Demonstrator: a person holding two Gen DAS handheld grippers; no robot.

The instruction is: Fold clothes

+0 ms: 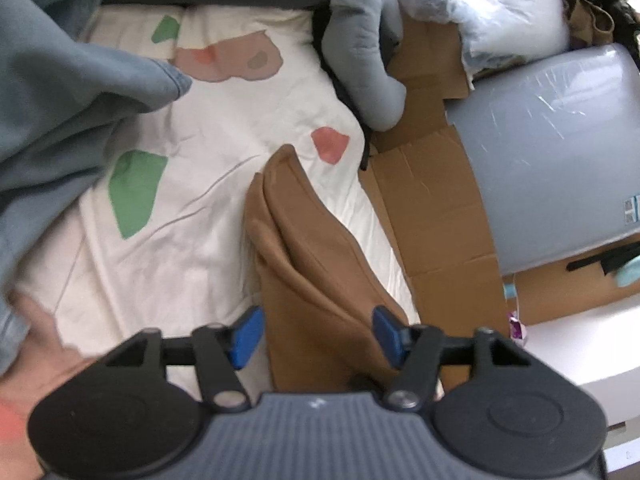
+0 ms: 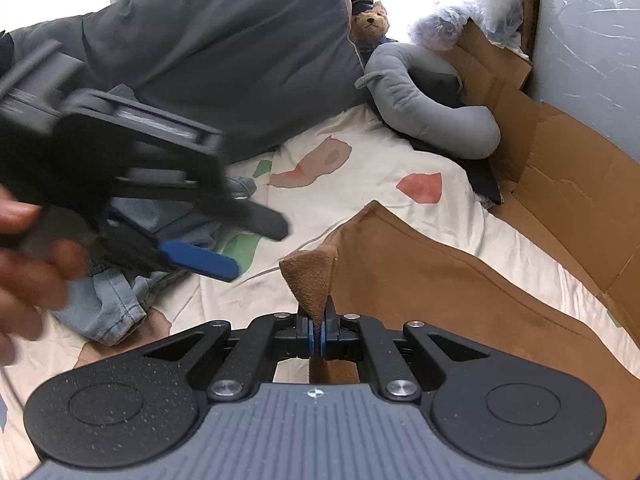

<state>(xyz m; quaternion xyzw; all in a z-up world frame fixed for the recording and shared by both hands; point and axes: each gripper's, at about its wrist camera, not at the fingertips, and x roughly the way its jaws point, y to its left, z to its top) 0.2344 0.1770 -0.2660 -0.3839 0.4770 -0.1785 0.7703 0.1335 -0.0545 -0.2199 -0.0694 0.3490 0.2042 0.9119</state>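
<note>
A brown garment [image 1: 312, 248] lies creased along the right side of the patterned bedsheet [image 1: 208, 128]. My left gripper [image 1: 317, 334] stands open over its near end; the cloth runs between the blue pads [image 1: 248, 336] without either one pressing on it. In the right wrist view my right gripper [image 2: 318, 334] is shut on a turned-up corner of the brown garment [image 2: 440, 280], which sticks up from the pinched pads. The left gripper [image 2: 254, 249] shows there blurred at the left, jaws apart, held by a hand [image 2: 32, 280].
A blue-grey garment [image 1: 60, 100] is heaped at the left and denim jeans [image 2: 108, 300] lie bunched on the bedsheet [image 2: 360, 168]. A dark pillow [image 2: 224, 48], a grey plush toy [image 2: 420, 92] and a teddy bear [image 2: 370, 20] sit at the head. Cardboard [image 1: 432, 208] lines the right edge.
</note>
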